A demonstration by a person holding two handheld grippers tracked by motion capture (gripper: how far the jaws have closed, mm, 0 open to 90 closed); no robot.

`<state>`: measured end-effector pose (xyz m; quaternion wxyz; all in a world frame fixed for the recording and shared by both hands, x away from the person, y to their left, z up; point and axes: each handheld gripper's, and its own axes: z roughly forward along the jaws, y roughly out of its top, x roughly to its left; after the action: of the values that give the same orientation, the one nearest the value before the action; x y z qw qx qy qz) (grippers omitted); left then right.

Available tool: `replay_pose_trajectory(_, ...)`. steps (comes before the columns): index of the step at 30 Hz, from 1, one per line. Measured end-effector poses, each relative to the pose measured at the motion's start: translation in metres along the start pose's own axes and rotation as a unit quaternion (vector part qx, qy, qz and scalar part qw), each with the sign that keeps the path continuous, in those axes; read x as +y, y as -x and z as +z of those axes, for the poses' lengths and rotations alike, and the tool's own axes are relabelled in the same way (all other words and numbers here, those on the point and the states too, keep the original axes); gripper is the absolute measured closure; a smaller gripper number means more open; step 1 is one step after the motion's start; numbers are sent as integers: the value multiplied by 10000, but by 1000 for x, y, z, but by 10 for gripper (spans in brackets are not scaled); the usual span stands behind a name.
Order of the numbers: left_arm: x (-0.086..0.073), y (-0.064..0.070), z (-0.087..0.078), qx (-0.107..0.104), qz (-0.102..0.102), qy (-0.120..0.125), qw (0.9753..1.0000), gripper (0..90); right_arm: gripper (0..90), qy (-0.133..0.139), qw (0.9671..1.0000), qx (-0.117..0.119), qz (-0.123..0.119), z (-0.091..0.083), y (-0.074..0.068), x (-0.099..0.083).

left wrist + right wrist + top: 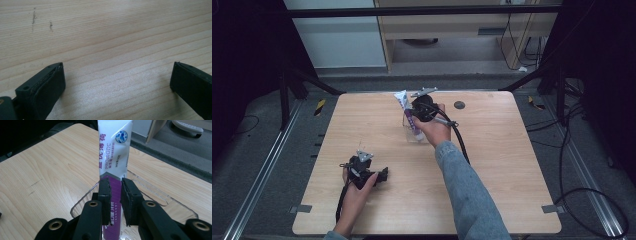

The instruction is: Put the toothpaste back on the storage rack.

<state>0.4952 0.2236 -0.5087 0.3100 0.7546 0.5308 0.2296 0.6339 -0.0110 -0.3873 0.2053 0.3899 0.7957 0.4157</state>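
- Right gripper (115, 195) was clamped on a toothpaste tube (115, 155), the jaws pinching it just where the white upper part met the purple lower part. Jaw pads looked ridged, kinda chewed up at the edges.
- Tube was flat, glossy plastic w/ a crimped top, standing upright inside a clear plastic tray (160, 195) w/ rounded corners, at the far middle of the counter (512, 165).
- Left gripper (362, 170) sat low at the near left, well apart from the tube; jaws wide apart w/ nothing between, just pale wood grain and a couple of dark scuffs.
- Counter = light wood laminate, matte.
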Motion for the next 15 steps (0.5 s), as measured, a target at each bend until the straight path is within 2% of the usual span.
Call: replay_pose_trajectory(15,0,0,0,-17,17,8,10000,0,761,25,10000,30,-24,-18,3,-4)
